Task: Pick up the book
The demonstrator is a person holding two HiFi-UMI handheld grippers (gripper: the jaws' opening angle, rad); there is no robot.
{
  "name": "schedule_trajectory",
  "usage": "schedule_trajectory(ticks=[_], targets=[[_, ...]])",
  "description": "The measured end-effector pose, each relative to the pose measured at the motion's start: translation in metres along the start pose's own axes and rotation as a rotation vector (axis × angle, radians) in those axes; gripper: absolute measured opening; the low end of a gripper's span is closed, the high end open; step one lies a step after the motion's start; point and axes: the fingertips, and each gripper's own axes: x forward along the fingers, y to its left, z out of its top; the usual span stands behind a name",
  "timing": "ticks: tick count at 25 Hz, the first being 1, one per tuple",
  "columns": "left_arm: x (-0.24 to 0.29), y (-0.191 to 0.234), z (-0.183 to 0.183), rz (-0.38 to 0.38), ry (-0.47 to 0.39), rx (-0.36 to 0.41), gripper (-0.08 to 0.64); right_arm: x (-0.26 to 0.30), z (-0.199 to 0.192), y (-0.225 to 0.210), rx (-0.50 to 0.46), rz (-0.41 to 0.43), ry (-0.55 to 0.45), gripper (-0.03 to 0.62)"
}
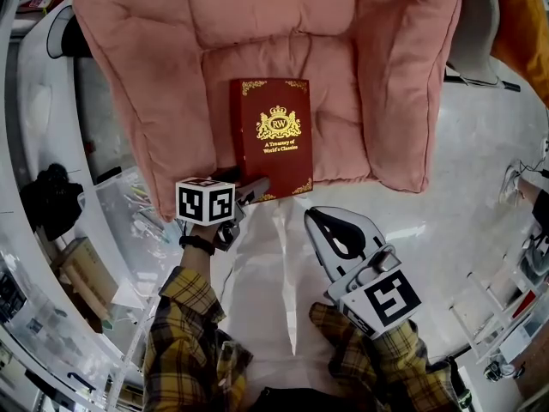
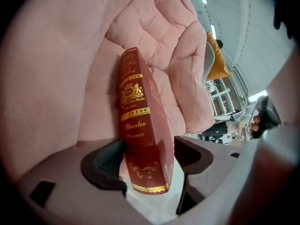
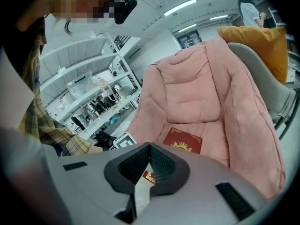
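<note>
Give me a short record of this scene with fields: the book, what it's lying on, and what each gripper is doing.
book: red book, gold lettering, front cover up
support: pink cushion of a chair, book near the seat's front edge
left gripper: jaws appear closed on the book's near left corner, one on each side
right gripper: jaws together, nothing between them, short of the seat
task state: book gripped, lying on the seat

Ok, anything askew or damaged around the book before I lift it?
Nothing looks damaged. The book lies closed on the pink cushion, cover clean. One oddity: the left gripper grips it only at the lower spine corner, so it may tilt when lifted. The right gripper is shut and empty.
</note>
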Motion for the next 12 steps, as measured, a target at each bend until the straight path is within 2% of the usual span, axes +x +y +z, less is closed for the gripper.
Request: schedule_trajectory(ticks=[4, 8, 12], targets=[[0.011, -0.023, 0.023, -0.019, -0.002, 0.05, 0.339, -0.003, 0.001, -0.009, 0.008, 0.008, 0.003, 0.015], [0.02, -0.039, 0.039, -0.037, 0.014, 0.068, 0.337, -0.006, 0.002, -0.015, 0.011, 0.007, 0.007, 0.015], [0.035, -0.054, 0.045, -0.026, 0.033, 0.094, 0.313, -0.01, 0.003, -0.019, 0.021, 0.003, 0.004, 0.015]])
